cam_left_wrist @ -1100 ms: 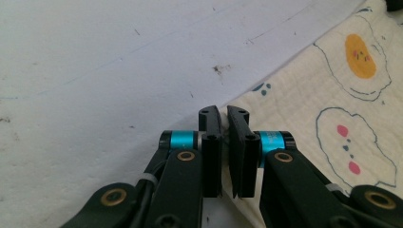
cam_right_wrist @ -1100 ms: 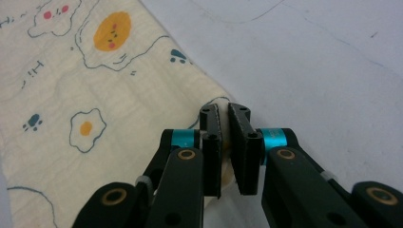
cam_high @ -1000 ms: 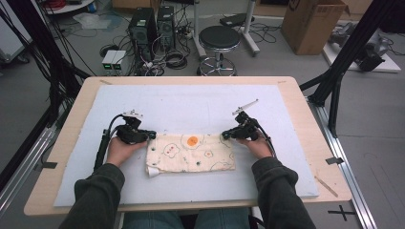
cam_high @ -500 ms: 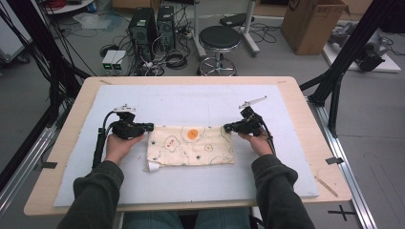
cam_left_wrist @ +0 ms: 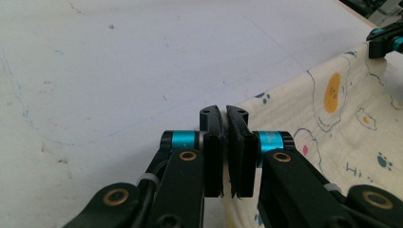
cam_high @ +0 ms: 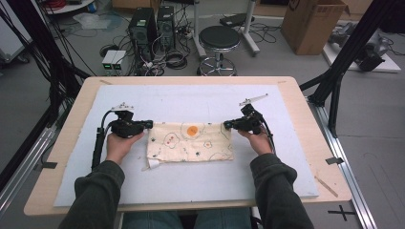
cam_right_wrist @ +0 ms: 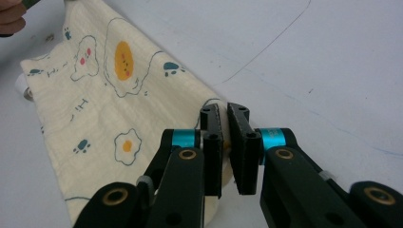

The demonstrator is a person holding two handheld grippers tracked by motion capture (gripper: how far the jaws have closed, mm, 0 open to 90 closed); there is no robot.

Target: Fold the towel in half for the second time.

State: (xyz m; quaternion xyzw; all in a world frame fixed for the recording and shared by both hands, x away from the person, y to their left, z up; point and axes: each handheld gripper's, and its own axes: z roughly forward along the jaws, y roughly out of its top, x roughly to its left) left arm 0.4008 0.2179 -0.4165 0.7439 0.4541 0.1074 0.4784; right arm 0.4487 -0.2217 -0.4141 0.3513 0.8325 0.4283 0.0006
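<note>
Pinching the cloth (cam_high: pixel 189 142) at its far corners, left gripper (cam_high: pixel 149 124) clamped leftmost and right gripper (cam_high: pixel 226 125) clamped opposite, they're dragging it farther up the white mat (cam_high: pixel 191 100) than a moment ago, so the spreading's nearly done.

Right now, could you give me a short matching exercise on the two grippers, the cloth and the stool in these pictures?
Things:
1. left gripper
2. right gripper
3. cloth
4. stool

Descriptions:
A. on the floor beyond the table
B. shut on the cloth's far right corner
C. flat on the white mat, printed with fried eggs
D. shut on the cloth's far left corner

Pairs: 1-D, 2-B, 3-C, 4-A
</note>
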